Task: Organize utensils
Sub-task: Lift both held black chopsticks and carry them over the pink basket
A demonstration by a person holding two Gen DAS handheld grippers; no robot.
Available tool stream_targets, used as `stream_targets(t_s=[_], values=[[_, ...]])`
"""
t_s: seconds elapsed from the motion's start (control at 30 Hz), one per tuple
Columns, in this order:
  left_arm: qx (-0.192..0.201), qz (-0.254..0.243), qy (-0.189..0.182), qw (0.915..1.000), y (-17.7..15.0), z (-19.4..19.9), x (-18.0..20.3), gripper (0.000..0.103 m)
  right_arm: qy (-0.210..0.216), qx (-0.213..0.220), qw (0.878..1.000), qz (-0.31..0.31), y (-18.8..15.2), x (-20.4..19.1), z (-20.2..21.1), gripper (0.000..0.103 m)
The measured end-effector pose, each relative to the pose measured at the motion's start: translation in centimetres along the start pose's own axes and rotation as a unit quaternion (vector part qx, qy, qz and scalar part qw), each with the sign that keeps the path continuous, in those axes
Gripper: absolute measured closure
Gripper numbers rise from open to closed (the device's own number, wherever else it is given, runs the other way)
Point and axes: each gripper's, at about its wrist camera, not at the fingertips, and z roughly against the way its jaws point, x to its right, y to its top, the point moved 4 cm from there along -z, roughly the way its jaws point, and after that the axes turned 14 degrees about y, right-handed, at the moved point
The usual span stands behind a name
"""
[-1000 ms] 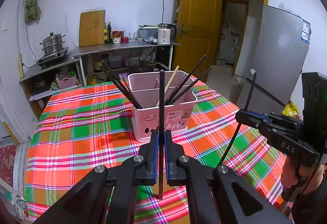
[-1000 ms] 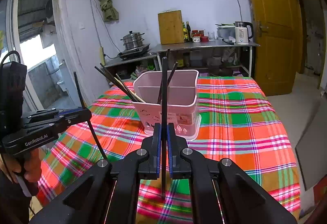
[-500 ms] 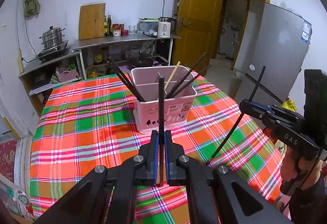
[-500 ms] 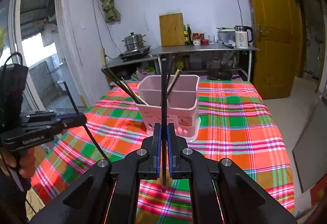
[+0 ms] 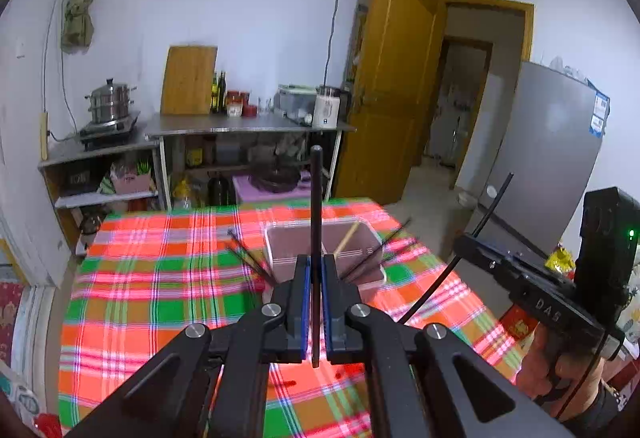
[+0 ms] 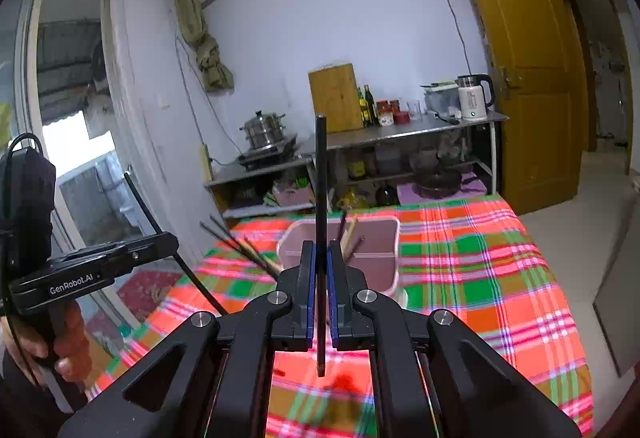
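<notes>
A pink utensil holder (image 5: 352,242) stands on the plaid tablecloth (image 5: 160,278), with several black chopsticks and a wooden one leaning out of it; it also shows in the right wrist view (image 6: 372,246). My left gripper (image 5: 316,278) is shut on an upright black chopstick (image 5: 316,206), above and in front of the holder. My right gripper (image 6: 320,266) is shut on another upright black chopstick (image 6: 320,178), also above and short of the holder. Each gripper shows in the other's view: the right (image 5: 464,244), the left (image 6: 172,240).
The table (image 6: 500,258) with the plaid cloth fills the foreground. Behind it stand a metal counter (image 5: 248,124) with a kettle, bottles and cutting board, and a shelf with a steel pot (image 5: 110,106). A wooden door (image 5: 392,86) and grey fridge (image 5: 552,142) are to the right.
Both grippers have risen and pulled back with their chopsticks; the holder now looks lower and farther away in both views.
</notes>
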Motion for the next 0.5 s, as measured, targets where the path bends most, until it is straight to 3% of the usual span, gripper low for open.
stream_targets(t_s=[0.3, 0.5], values=[[0.043, 0.014, -0.001, 0.999, 4.5, -0.7, -0.3, 0.098, 0.009, 0.049, 0.999, 0.015, 4.2, -0.9, -1.5, 0.098], [0.051, 0.024, -0.004, 0.9984, 5.8, -2.5, -0.9, 0.098, 0.003, 0.066, 0.998, 0.014, 5.5, -0.3, -2.8, 0.098]])
